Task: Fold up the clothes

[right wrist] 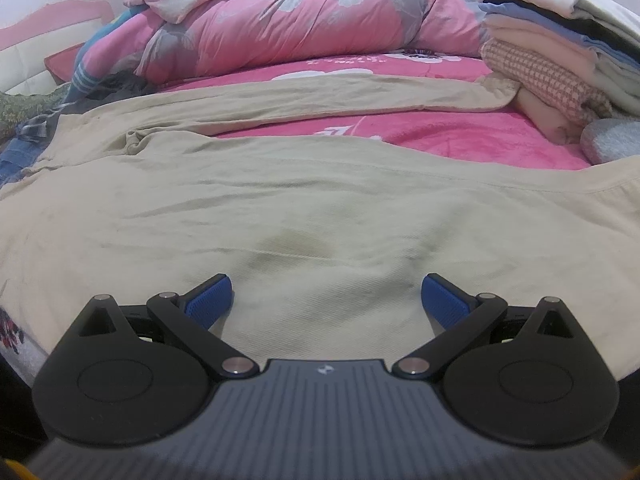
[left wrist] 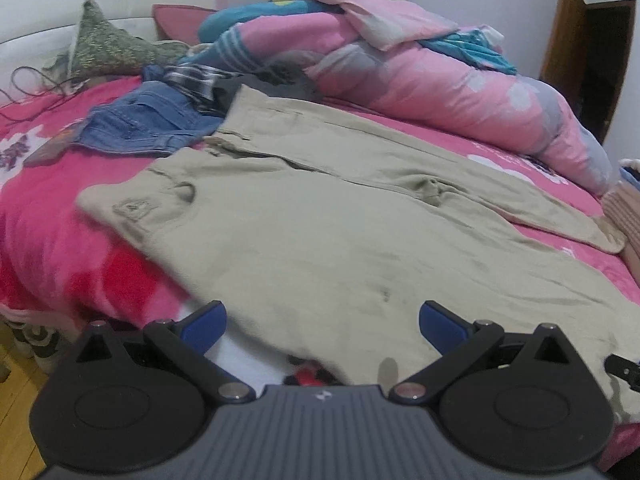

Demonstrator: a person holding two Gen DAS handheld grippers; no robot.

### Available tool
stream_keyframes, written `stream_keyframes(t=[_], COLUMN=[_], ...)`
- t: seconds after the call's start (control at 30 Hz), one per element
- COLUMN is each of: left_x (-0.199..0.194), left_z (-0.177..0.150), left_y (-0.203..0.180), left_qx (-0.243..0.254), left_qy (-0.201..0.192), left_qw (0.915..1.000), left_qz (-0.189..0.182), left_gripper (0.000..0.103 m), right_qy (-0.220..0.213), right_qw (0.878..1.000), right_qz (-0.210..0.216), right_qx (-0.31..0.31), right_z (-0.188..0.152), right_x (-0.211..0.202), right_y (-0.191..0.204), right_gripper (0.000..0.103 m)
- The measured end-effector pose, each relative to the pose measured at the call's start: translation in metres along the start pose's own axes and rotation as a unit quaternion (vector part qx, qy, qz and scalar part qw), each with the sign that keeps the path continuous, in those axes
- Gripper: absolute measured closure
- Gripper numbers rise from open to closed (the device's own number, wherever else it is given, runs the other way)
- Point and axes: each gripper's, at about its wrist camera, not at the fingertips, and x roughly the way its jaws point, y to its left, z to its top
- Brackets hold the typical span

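Observation:
Beige trousers [left wrist: 320, 216] lie spread flat on the pink bed, waist at the left, legs running to the right; they also fill the right wrist view [right wrist: 304, 208]. My left gripper [left wrist: 322, 326] is open and empty, just above the near edge of the trousers. My right gripper [right wrist: 326, 300] is open and empty, low over the near trouser leg, jaws wide apart. A dark stain [right wrist: 296, 242] shows on the cloth ahead of it.
Blue jeans [left wrist: 148, 120] and a plaid garment [left wrist: 192, 78] lie behind the trousers at the left. A rolled pink quilt [left wrist: 460, 96] runs along the back. A stack of folded clothes [right wrist: 560, 60] stands at the right. The bed's edge [left wrist: 60, 280] drops to a wooden floor.

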Motion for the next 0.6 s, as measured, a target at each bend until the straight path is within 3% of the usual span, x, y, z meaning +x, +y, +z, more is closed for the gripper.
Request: stream_keyframes(t=[0.3, 0.6], left_x=[-0.001, 0.002], left_z=[-0.004, -0.001], left_y=[0.011, 0.027], left_qx=[0.007, 0.013], left_qy=[-0.015, -0.023], left_qw=[0.9998, 0.9996], left_qz=[0.011, -0.006], left_gripper=[0.000, 0.001], right_qy=[0.003, 0.004], right_qw=[1.000, 0.999], right_qz=[-0.008, -0.033], right_qx=[0.001, -0.007], right_z=[0.002, 0.002], right_x=[0.002, 0.004], right_y=[0.002, 0.010], right_gripper=[0.001, 0.001])
